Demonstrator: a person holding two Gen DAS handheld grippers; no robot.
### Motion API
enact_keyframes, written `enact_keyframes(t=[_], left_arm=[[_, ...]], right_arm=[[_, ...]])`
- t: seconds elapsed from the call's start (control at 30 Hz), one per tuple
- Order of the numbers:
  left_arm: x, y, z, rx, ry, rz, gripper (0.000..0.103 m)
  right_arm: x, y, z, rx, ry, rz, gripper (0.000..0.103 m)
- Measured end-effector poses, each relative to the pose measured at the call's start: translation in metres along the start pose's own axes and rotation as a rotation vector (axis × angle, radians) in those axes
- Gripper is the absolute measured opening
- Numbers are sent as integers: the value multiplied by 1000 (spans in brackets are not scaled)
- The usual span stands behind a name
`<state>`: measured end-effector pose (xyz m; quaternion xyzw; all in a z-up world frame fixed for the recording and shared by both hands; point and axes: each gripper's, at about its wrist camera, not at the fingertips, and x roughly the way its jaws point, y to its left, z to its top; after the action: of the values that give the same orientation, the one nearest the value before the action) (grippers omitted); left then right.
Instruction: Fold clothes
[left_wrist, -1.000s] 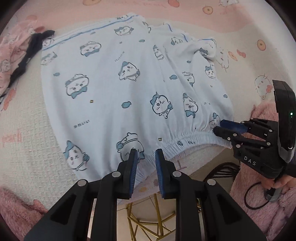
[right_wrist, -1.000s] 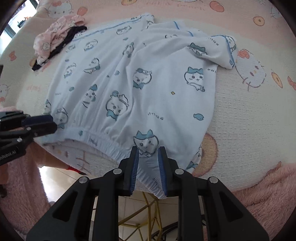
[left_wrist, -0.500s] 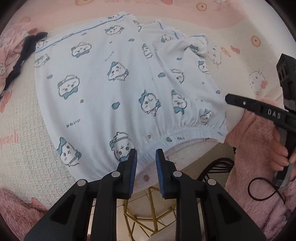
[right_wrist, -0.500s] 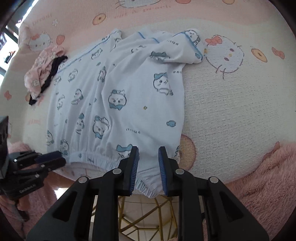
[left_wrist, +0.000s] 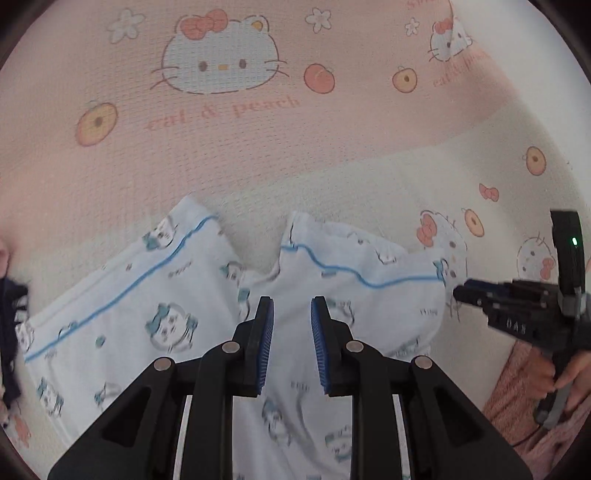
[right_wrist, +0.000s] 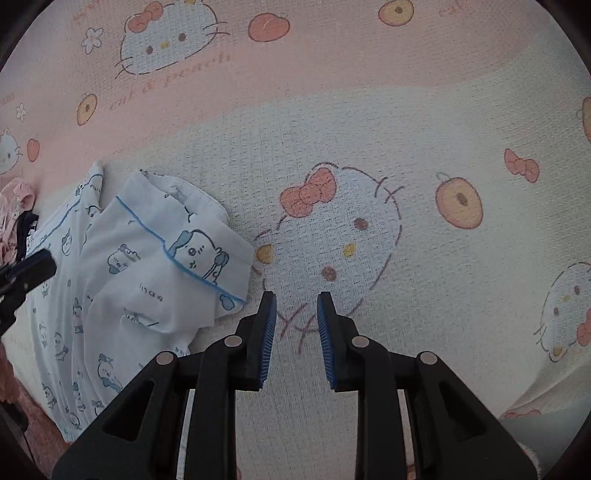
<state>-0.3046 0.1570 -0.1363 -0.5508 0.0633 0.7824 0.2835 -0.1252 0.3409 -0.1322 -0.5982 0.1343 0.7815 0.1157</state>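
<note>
Now soft printed shorts (left_wrist: 177, 306) lie rumpled.

"eat & peach" on blanket (left_wrist: 221, 110); "DAS" on right gripper (left_wrist: 460, 293)

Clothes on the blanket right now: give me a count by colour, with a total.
Light blue printed: 1, the shorts, spread under the open left gripper.
Pink: 1, a bunched garment at the far left edge.
Dark navy: 1, a piece lying against the pink one.
Total: 3. The right gripper is open over bare blanket.
</note>
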Motion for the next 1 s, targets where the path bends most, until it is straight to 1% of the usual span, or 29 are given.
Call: enact_keyframes(t=[0.03,0.1,0.2,0.23,0.27,0.33,0.47,0.5,0.6,0.67,0.7,0.77,0.83,0.87,0.97,1.0], left_arm=[[13,-1,10,3,20,10,25],[31,-2,25,9,35,12,26],[50,-3,36,26,42,31,26],[55,-3,39,32,50,34,22],[56,-3,39,38,50,31,12],[53,-3,40,47,34,27,8],[27,15,40,3,-24,88,7],[22,21,41,-7,-31,98,7],[13,38,43,-31,-40,122,7],[5,44,44,-44,-49,149,7],[0,47,43,-57,-60,153,7],[-9,51,40,-74,-76,135,7],[-11,53,35,-69,-73,143,7],[-12,53,33,-55,-68,152,7],[-9,52,25,-40,-53,143,7],[-9,53,23,-43,-54,136,7]], right_arm=[[5,1,0,-1,10,8,22],[13,3,-1,-10,30,21,22],[16,9,1,-39,37,50,22],[15,9,3,-40,37,70,22],[15,10,5,-39,36,89,22],[11,7,10,-25,24,95,22],[-9,-4,15,8,-21,83,24],[-13,-7,17,7,-25,75,27],[-12,-5,17,-38,-24,18,28],[-3,-2,19,-57,11,29,28],[2,0,21,-64,33,47,28],[8,8,23,-85,45,78,28],[15,16,26,-101,60,118,28],[19,19,28,-93,61,151,28],[34,20,37,2,71,326,28],[33,21,40,17,34,385,28]])
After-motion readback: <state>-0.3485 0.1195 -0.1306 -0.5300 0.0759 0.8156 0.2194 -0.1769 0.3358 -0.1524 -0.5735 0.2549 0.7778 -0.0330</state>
